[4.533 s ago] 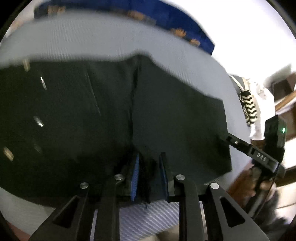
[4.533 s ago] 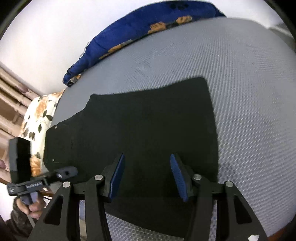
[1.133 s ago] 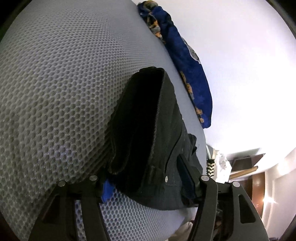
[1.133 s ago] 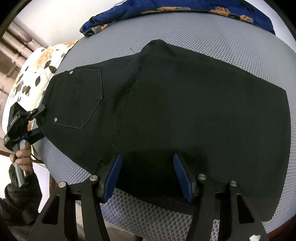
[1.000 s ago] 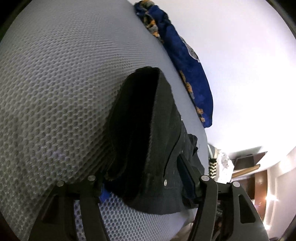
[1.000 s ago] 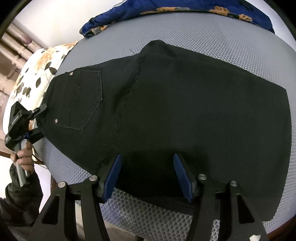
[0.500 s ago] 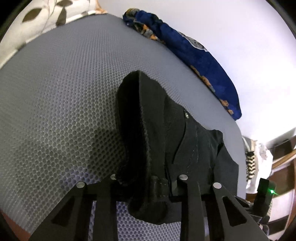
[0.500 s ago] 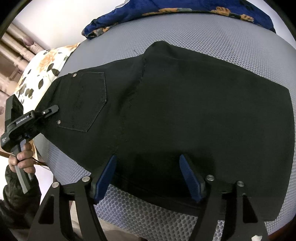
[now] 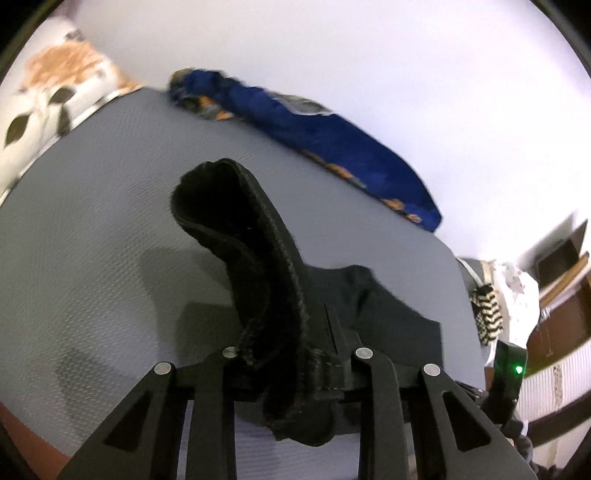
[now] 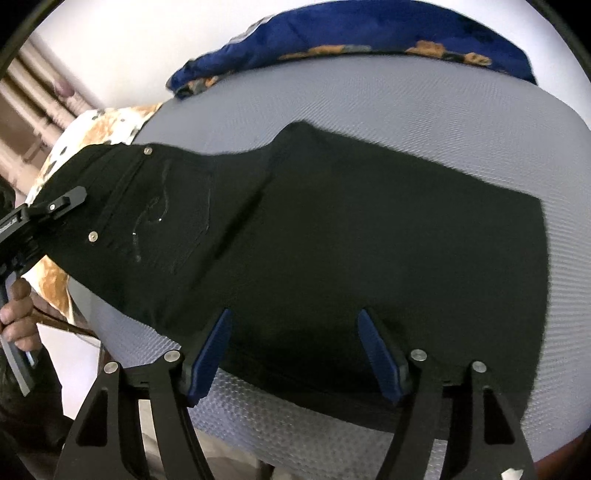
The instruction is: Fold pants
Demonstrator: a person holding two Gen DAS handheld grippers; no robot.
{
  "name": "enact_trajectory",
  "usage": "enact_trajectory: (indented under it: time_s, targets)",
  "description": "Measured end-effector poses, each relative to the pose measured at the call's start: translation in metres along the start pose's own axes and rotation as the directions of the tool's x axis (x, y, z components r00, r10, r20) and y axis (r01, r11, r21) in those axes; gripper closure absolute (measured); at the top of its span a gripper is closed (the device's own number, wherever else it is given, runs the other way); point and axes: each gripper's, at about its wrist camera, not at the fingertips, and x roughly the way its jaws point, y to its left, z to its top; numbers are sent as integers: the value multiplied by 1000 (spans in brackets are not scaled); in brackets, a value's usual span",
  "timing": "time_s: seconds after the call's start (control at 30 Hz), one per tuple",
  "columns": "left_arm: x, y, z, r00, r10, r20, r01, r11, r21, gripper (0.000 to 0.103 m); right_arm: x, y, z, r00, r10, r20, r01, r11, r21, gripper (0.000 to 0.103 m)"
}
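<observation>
Black pants (image 10: 332,240) lie folded lengthwise across a grey mesh mattress (image 10: 406,110), back pocket (image 10: 173,229) up and waist end at the left. My left gripper (image 9: 291,354) is shut on the waistband (image 9: 258,277) and holds it raised off the mattress, so the fabric arches up in front of the camera and hides the pads. In the right wrist view the left gripper (image 10: 55,206) is at the waist end, with a hand (image 10: 14,314) on its handle. My right gripper (image 10: 295,321) hovers open above the near edge of the pants, its blue pads apart and off the cloth.
A blue cloth with orange flowers (image 10: 369,33) lies along the far edge of the mattress by a white wall. A floral pillow (image 9: 44,96) sits at the waist end. Furniture and a striped item (image 9: 487,310) stand beyond the leg end. The mattress's near edge is just below my right gripper.
The left jaws closed on the waistband, then lifted it up and rolled, raising the waist end off the mattress. The right jaws spread a little wider and rose slightly.
</observation>
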Motion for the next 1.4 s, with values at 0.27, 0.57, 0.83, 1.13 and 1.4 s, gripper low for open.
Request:
enact_trajectory:
  time_s: [0.27, 0.57, 0.83, 1.13, 1.4]
  targets:
    - [12, -72, 1, 997, -82, -16, 83, 993, 81, 78, -53, -52, 6, 995, -47, 88, 40, 996, 81, 35]
    - [48, -156, -13, 982, -159, -99, 175, 969, 174, 78, -87, -112, 8, 984, -94, 154, 62, 978, 198, 35]
    - [110, -224, -45, 949, -190, -253, 246, 946, 213, 78, -95, -151, -1, 980, -93, 176, 40, 958, 284, 35]
    - [176, -256, -92, 923, -104, -371, 217, 935, 280, 77, -88, -183, -12, 982, -77, 172, 12, 936, 352, 34]
    - [188, -266, -118, 929, -19, -370, 168, 911, 376, 61, -78, -192, -16, 987, -41, 156, -19, 931, 364, 34]
